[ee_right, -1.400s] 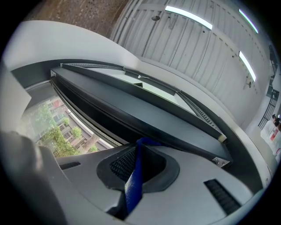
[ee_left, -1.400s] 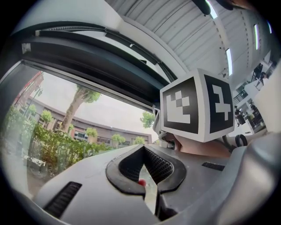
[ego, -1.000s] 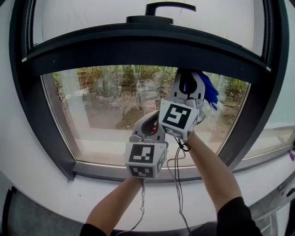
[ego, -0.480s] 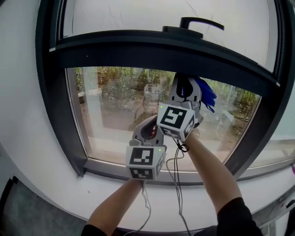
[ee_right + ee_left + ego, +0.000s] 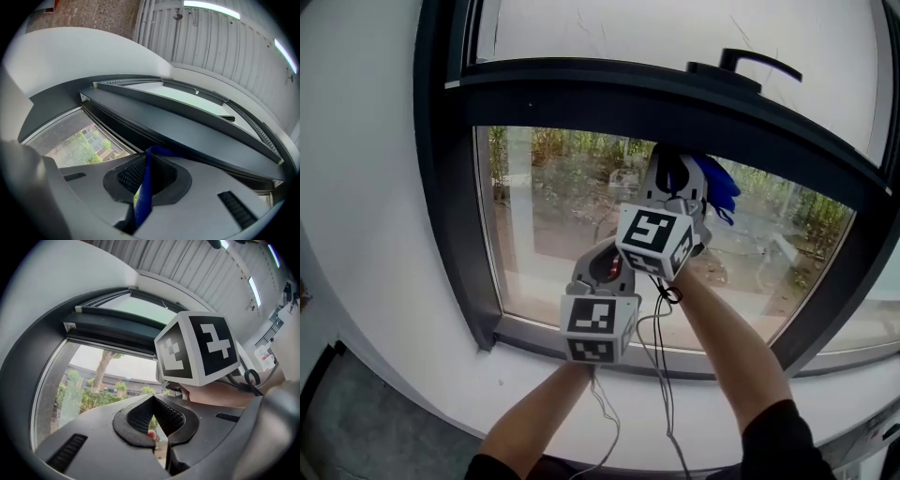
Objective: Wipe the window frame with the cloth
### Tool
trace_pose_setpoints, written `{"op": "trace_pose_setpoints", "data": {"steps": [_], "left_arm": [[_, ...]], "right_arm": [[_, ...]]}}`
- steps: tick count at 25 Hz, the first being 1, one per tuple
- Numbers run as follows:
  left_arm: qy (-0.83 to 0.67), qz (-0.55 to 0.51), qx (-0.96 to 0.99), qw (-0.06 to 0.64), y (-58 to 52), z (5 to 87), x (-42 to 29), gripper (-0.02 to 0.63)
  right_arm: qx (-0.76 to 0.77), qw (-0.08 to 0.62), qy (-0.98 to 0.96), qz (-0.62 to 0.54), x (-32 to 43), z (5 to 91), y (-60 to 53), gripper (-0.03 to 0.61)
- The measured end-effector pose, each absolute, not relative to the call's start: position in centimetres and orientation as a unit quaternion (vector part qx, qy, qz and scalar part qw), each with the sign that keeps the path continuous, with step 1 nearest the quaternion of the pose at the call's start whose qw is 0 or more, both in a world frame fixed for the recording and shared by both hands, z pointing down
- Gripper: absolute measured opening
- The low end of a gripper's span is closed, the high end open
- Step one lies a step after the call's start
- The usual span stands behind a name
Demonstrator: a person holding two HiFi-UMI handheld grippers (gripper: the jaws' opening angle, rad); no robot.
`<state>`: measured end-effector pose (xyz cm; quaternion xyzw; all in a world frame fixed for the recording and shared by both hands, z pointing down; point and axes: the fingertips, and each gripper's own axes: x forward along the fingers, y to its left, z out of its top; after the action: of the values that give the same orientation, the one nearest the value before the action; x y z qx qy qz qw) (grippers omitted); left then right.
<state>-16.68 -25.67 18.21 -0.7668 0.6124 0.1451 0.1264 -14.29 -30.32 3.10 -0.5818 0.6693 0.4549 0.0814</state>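
Note:
A dark grey window frame [image 5: 609, 98] runs around the pane, its horizontal bar [image 5: 197, 129] crossing both upper views. My right gripper [image 5: 680, 173] is raised in front of the glass just below that bar, shut on a blue cloth [image 5: 717, 187]. The cloth [image 5: 143, 192] shows as a thin blue strip pinched between the jaws. My left gripper [image 5: 600, 267] sits lower, in front of the pane near the bottom rail, its jaws shut with nothing between them [image 5: 157, 439]. The right gripper's marker cube [image 5: 199, 348] fills the upper right of the left gripper view.
A black window handle [image 5: 750, 64] sits on the upper sash. A white wall [image 5: 366, 187] borders the frame at left, with a white sill [image 5: 525, 394] below. Cables [image 5: 661, 347] hang from the grippers. Trees and buildings show through the glass.
The head view has swung so the frame's left upright now sits nearer the middle. Both grippers keep their pose, the right still holding the cloth under the horizontal bar.

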Motion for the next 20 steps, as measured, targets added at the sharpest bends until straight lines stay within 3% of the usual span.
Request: {"op": "trace_pose_setpoints", "data": {"steps": [20], "left_arm": [[0.666,0.132,-0.726,0.114,-23.8,20.4,-27.5,0.005]], "right_arm": [[-0.536,0.075,0.716,0.440,-27.2,3.4,-28.9,0.018]]}}
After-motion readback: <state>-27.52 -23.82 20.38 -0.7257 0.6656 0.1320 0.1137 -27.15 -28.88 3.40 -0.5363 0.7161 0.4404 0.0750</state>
